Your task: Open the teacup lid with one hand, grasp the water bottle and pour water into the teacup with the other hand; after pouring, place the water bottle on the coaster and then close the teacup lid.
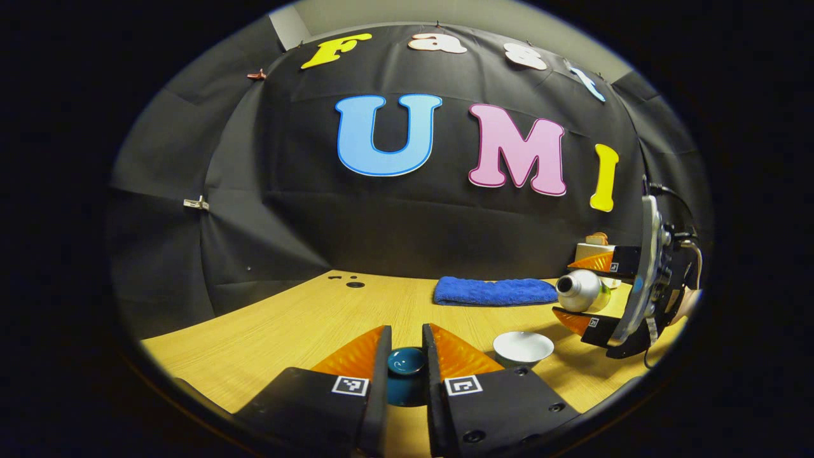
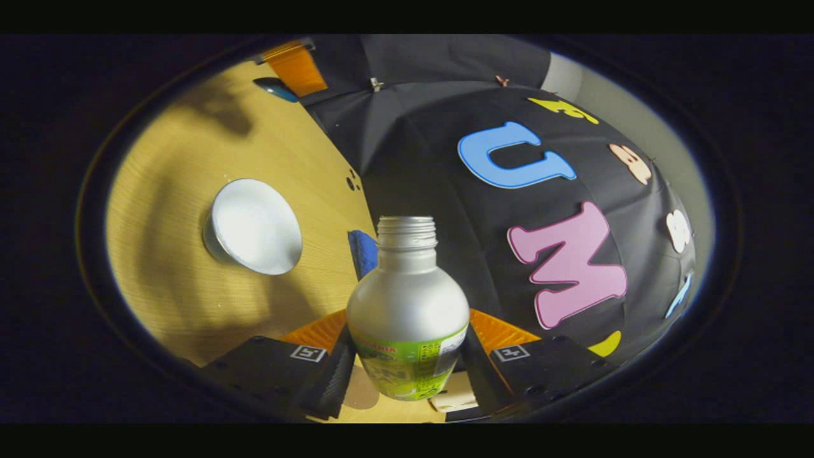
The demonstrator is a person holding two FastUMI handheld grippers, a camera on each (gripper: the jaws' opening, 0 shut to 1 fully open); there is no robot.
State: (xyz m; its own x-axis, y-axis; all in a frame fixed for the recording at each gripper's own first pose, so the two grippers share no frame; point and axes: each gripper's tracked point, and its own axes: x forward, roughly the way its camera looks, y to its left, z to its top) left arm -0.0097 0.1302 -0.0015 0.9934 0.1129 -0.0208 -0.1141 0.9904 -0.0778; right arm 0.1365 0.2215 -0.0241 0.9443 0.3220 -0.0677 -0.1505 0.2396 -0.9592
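Left gripper (image 1: 407, 343) low over the pale wood-grain tabletop (image 1: 267, 324), jaws closed on the glossy dark teal teacup lid (image 1: 406, 360), lifted clear of the cup. Open white round teacup (image 1: 523, 347) standing on the tabletop just right of the left gripper, between it and the right one; seen also from above in the right gripper view (image 2: 254, 226). Right gripper (image 2: 407, 340) with jaws clamped on the silver metal water bottle with green label (image 2: 407, 305), uncapped, tipped on its side in the left gripper view (image 1: 580, 291), mouth toward the teacup. Folded blue towel (image 1: 495, 291) flat at the tabletop's far edge.
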